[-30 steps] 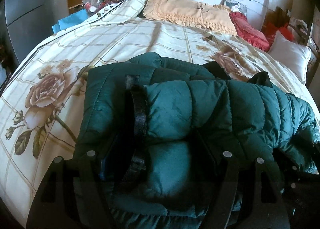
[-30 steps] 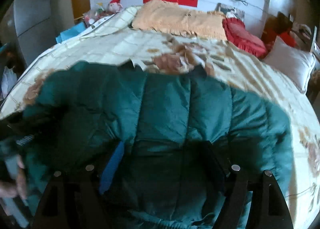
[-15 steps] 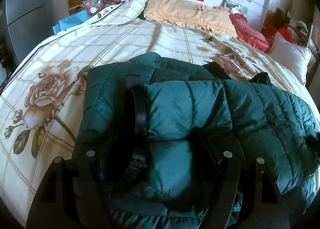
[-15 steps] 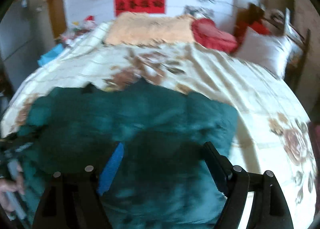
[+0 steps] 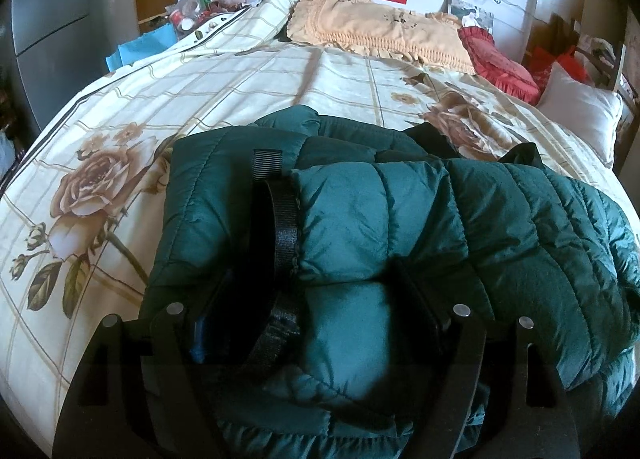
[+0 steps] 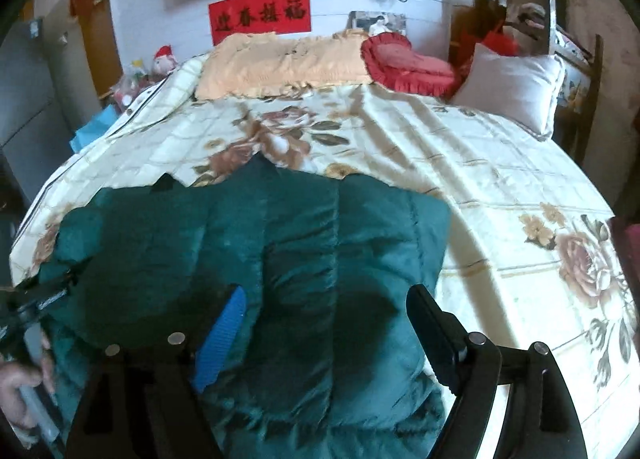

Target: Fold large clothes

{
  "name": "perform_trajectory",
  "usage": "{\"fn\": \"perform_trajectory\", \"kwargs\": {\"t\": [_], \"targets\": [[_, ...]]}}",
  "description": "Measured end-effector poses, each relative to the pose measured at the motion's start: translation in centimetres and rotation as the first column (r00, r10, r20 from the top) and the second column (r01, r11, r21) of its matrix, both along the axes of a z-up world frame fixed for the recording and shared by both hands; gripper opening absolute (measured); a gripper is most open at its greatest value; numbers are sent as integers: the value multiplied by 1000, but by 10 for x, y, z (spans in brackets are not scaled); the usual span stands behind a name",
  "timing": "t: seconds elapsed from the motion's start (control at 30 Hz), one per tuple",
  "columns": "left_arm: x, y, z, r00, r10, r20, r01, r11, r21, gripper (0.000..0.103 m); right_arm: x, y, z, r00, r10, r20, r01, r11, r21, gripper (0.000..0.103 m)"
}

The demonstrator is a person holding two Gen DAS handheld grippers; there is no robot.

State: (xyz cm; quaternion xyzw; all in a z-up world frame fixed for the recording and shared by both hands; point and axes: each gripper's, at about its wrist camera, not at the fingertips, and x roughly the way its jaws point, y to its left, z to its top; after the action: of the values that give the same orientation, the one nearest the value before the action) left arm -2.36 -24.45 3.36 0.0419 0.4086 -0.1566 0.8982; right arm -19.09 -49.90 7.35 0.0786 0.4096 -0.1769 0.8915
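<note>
A dark green puffer jacket (image 5: 384, 227) lies folded on the floral bedspread (image 5: 168, 107), with a black webbing strap (image 5: 284, 235) running across it. My left gripper (image 5: 316, 299) is open, its fingers pressed down into the jacket's near end on either side of a padded fold. In the right wrist view the same jacket (image 6: 256, 243) lies flat below my right gripper (image 6: 324, 319), which is open and above the jacket's right half. The left gripper and the hand on it show at that view's left edge (image 6: 24, 339).
A yellow frilled pillow (image 5: 380, 27), a red cushion (image 5: 500, 63) and a white pillow (image 6: 516, 87) lie at the head of the bed. A grey cabinet (image 5: 48, 19) stands left. Bare bedspread (image 6: 520, 219) spreads right of the jacket.
My right gripper has lifted up and away from the jacket, moving right; the jacket's right side now lies flat. My left gripper has stayed in place on the near fold.
</note>
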Motion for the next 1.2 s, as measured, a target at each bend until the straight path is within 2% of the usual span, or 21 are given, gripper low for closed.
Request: {"fn": "perform_trajectory", "kwargs": {"t": [0.07,0.13,0.2,0.27,0.4,0.57,0.8,0.93,1.2], "targets": [[0,-1,0,1000,-3,2,3,1000,-4,80,8,6,-20,998,8,-67,-12,998,-62,85],[-1,0,1,1000,-4,1,4,1000,-8,80,9,8,-24,998,7,-63,-12,997,-81,86],[-2,2,3,1000,-9,-12,8,1000,-14,80,7,6,-16,998,3,-65,-7,998,-58,86],[-5,8,8,999,-8,-32,7,1000,-19,80,-5,8,-1,1000,16,-25,-16,1000,-19,86],[-19,22,21,999,5,-38,-6,1000,-29,80,-32,20,20,999,40,8,-39,998,-54,86],[-46,38,36,1000,-18,-11,18,1000,-6,80,-58,31,29,998,56,28,-55,998,-17,86],[-87,71,50,1000,-30,8,30,1000,-3,80,-90,41,23,998,59,14,-60,997,57,86],[-109,93,52,999,-37,17,36,999,11,80,-112,45,21,998,62,10,-62,996,68,86],[-146,133,43,1000,-11,-14,11,1000,3,80,-154,54,5,997,63,-36,-59,994,89,86]]}}
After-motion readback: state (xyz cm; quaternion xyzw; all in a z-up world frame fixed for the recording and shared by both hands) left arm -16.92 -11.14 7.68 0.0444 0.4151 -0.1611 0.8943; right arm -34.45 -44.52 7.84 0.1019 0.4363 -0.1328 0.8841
